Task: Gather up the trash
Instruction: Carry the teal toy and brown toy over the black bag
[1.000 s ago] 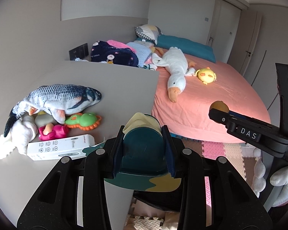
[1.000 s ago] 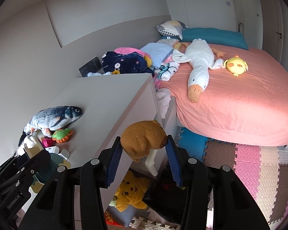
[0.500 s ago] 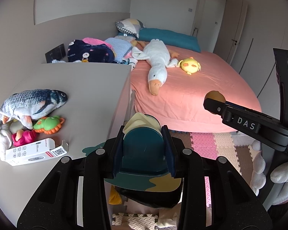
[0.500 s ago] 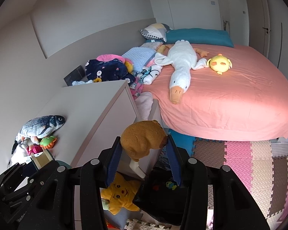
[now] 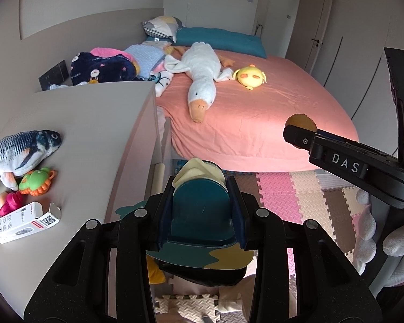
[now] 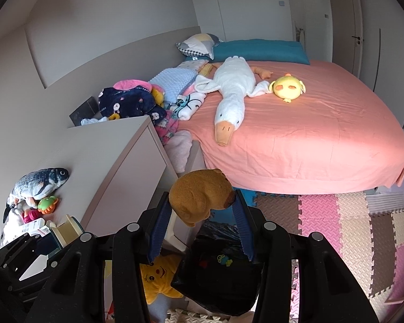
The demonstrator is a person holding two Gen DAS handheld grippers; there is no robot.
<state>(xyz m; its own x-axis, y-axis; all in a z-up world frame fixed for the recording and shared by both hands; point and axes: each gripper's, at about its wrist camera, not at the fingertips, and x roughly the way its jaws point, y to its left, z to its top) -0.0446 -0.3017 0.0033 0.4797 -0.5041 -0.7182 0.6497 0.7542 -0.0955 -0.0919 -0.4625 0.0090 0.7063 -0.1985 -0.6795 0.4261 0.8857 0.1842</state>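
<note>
Beside the bed [image 6: 323,134], the left hand-held gripper [image 5: 202,210] pinches a teal and cream carton [image 5: 200,212] off the counter's [image 5: 89,134] near right edge, above a black bag [image 6: 223,277] on the floor. The right hand-held gripper [image 6: 202,215] clamps a brown plush toy [image 6: 199,197] over that bag. On the counter's left lie a fish toy [image 5: 21,152] and a white box [image 5: 18,222].

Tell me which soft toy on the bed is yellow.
The small round chick beside the long white goose; the goose is white with an orange beak.
</note>
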